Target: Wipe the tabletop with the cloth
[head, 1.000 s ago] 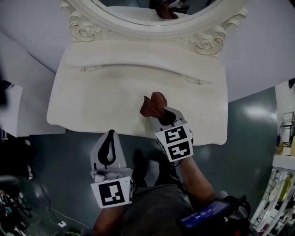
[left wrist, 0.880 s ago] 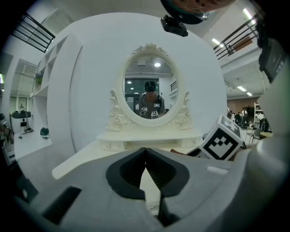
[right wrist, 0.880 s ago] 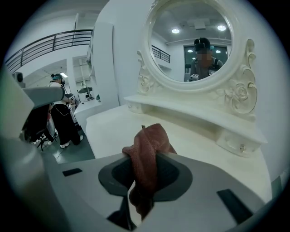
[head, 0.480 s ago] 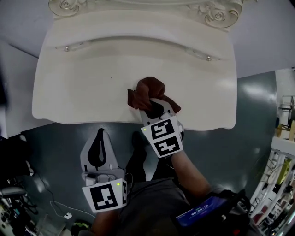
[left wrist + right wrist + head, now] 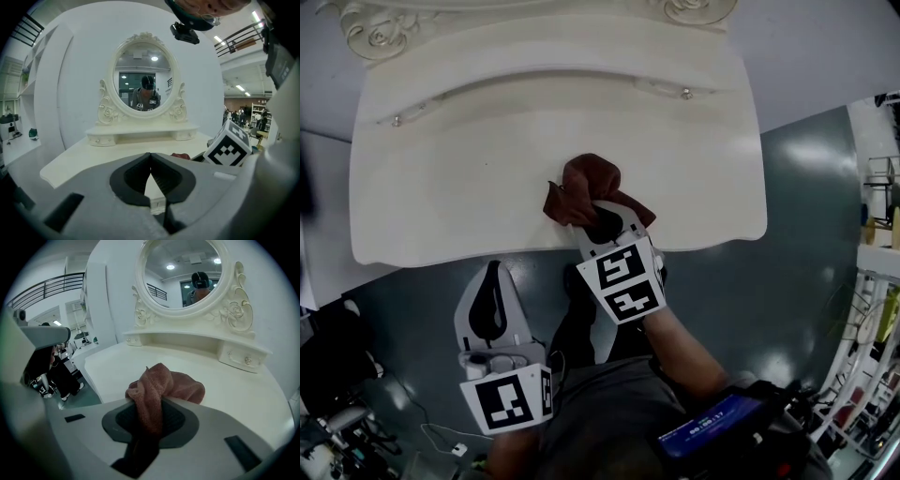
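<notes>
Wipe likely underway | rust-brown crumpled towelling cloth (image 5: 584, 184) (image 5: 165, 384) on cream tabletop (image 5: 459, 192) nr front edge, bunch sits wider than 1 s ago | R gripper (image 5: 600, 219) (image 5: 148, 414) clamped on it | L gripper (image 5: 492, 274) (image 5: 150, 174) jaws together, empty

your right gripper (image 5: 149, 420) has its jaws clamped on the reddish cloth (image 5: 161, 392). the cloth bunches on the cream tabletop (image 5: 225, 390), below the oval mirror (image 5: 185, 273).

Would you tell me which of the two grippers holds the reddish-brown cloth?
The right gripper: its jaws clamp the reddish-brown cloth; the left gripper is shut on nothing.
</notes>
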The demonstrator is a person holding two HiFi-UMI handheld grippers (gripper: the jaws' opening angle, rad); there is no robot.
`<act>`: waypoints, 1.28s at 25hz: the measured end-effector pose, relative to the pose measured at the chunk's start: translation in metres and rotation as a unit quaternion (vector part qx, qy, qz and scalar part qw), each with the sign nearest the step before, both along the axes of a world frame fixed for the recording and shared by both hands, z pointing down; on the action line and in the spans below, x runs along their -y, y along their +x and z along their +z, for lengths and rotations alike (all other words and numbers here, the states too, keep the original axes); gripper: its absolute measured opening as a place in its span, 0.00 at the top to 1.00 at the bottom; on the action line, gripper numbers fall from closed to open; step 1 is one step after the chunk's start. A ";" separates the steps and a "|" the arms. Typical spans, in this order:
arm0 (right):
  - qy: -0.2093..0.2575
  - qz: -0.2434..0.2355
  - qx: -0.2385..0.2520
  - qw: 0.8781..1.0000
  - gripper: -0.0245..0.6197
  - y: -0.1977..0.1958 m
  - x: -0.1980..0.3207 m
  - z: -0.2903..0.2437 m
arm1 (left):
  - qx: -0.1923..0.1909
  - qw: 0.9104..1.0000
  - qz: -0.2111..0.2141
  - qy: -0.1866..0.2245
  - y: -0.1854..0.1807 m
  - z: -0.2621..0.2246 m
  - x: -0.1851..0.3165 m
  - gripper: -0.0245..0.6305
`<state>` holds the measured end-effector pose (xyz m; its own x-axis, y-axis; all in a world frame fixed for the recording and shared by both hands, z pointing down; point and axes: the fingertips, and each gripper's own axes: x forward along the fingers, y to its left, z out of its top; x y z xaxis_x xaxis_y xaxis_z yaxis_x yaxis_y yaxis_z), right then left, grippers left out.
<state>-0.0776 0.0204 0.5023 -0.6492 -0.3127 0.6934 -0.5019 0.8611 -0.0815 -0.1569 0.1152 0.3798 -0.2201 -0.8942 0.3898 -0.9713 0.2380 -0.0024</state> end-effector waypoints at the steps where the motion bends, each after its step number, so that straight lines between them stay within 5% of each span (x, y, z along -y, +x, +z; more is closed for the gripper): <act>1: 0.000 0.004 0.000 1.000 0.84 0.005 0.002 0.000 | 0.000 1.000 0.005 0.001 0.004 0.000 0.003 0.94; 18: -0.003 0.098 0.013 0.995 0.84 0.130 0.051 -0.002 | 0.018 0.995 0.102 -0.009 0.113 -0.004 0.063 0.94; 32: -0.012 0.190 0.025 0.981 0.84 0.254 0.099 -0.006 | 0.023 0.979 0.200 -0.014 0.226 -0.006 0.132 0.94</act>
